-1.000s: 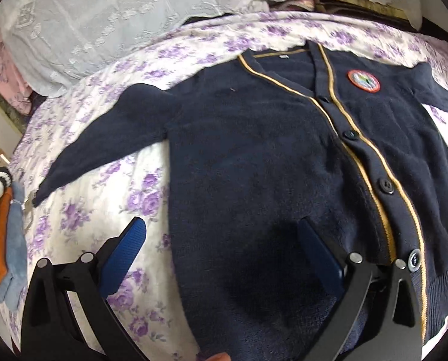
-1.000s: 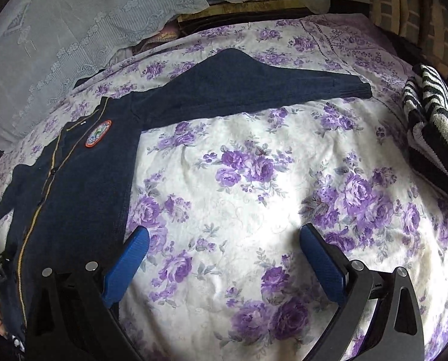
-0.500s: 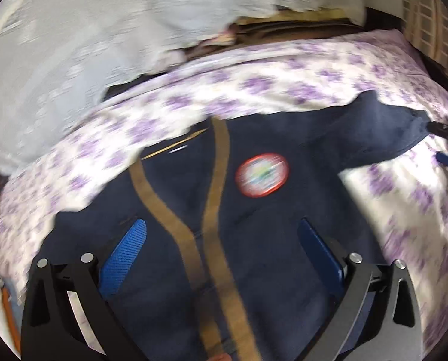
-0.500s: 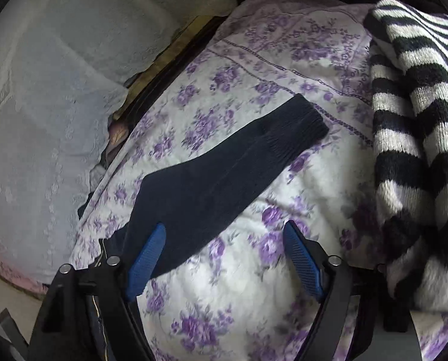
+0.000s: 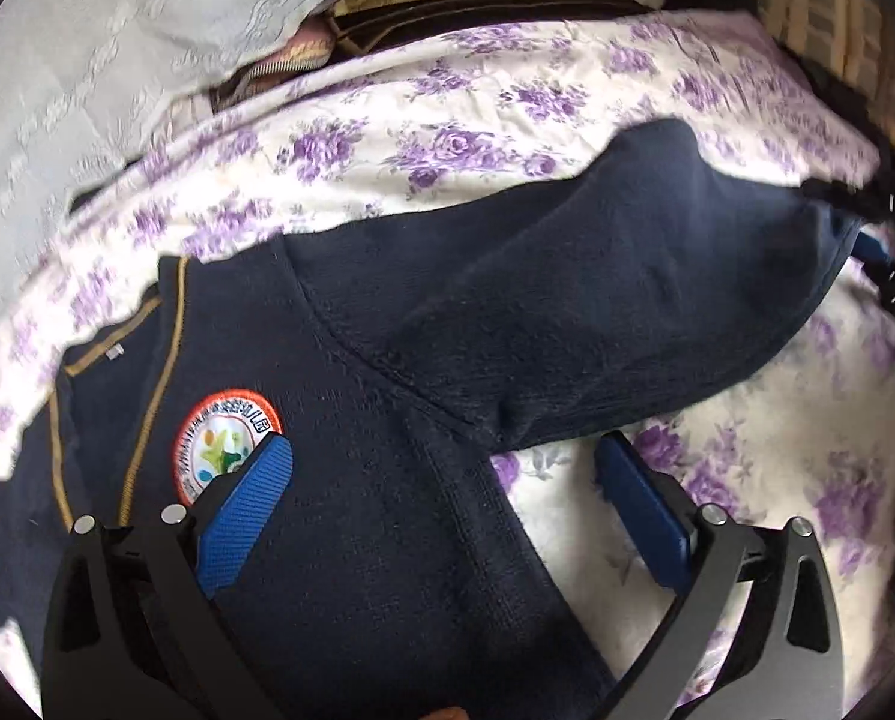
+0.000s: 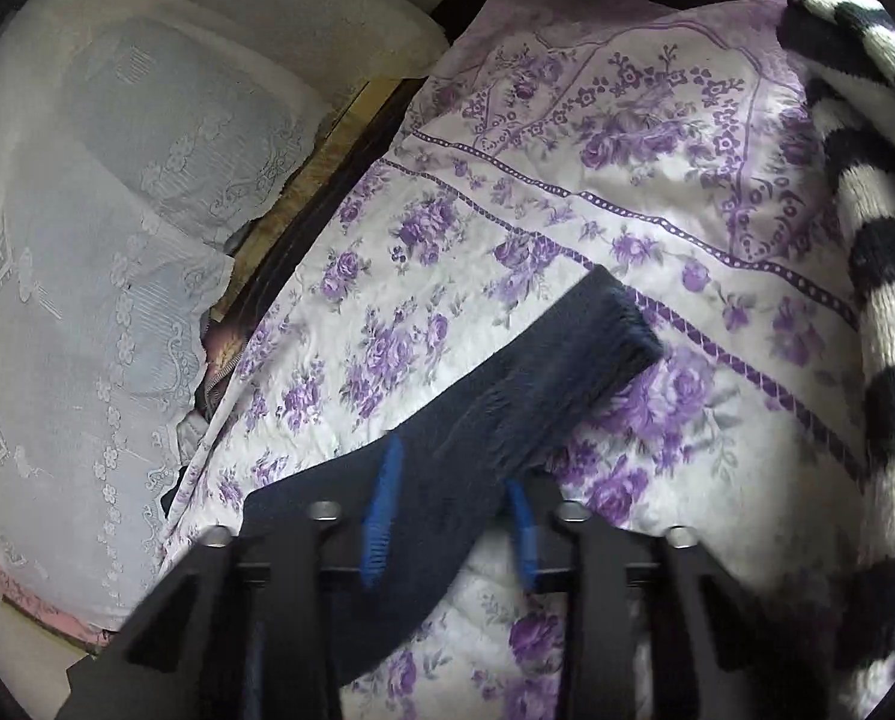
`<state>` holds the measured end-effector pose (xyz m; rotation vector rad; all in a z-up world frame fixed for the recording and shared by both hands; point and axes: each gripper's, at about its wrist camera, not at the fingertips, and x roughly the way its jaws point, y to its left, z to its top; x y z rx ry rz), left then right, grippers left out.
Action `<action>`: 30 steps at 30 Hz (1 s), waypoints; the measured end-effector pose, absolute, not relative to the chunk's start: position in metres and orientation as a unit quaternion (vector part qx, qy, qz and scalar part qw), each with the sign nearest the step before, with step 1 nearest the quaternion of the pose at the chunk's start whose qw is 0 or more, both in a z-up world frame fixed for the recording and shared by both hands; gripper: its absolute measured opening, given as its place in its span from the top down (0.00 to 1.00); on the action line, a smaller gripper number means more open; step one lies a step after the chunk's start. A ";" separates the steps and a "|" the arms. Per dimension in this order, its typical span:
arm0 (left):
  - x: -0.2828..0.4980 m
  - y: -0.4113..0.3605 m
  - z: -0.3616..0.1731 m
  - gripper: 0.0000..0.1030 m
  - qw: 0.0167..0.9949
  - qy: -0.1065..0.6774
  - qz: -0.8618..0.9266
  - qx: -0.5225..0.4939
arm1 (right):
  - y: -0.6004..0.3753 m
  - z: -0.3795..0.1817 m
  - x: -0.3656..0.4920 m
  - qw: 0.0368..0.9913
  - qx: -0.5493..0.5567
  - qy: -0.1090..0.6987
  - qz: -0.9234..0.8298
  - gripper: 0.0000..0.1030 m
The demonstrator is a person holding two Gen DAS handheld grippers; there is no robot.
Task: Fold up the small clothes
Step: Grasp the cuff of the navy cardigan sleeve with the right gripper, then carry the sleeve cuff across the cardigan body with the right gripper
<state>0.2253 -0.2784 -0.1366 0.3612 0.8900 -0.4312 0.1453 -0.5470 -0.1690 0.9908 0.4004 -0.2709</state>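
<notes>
Bedspread (image 6: 459, 276) under cardigan (image 5: 387, 480); right hand-held gripper (image 6: 450, 516) pinches sleeve (image 6: 537, 396), left hand-held gripper (image 5: 447, 510) gapes.

We lose the cardigan (image 5: 387, 540) hem at the near edge, its sleeve (image 6: 507, 420) cuff blurred, badge (image 5: 219, 444) lettering unreadable, striped knit (image 6: 885, 330) cropped right, right tongs (image 6: 453, 516) half hidden under cloth.
</notes>
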 end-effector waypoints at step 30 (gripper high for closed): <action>0.274 -0.281 -0.127 0.05 0.873 0.453 -0.135 0.119 | -0.558 -0.147 0.135 0.875 0.398 0.167 -0.217 0.93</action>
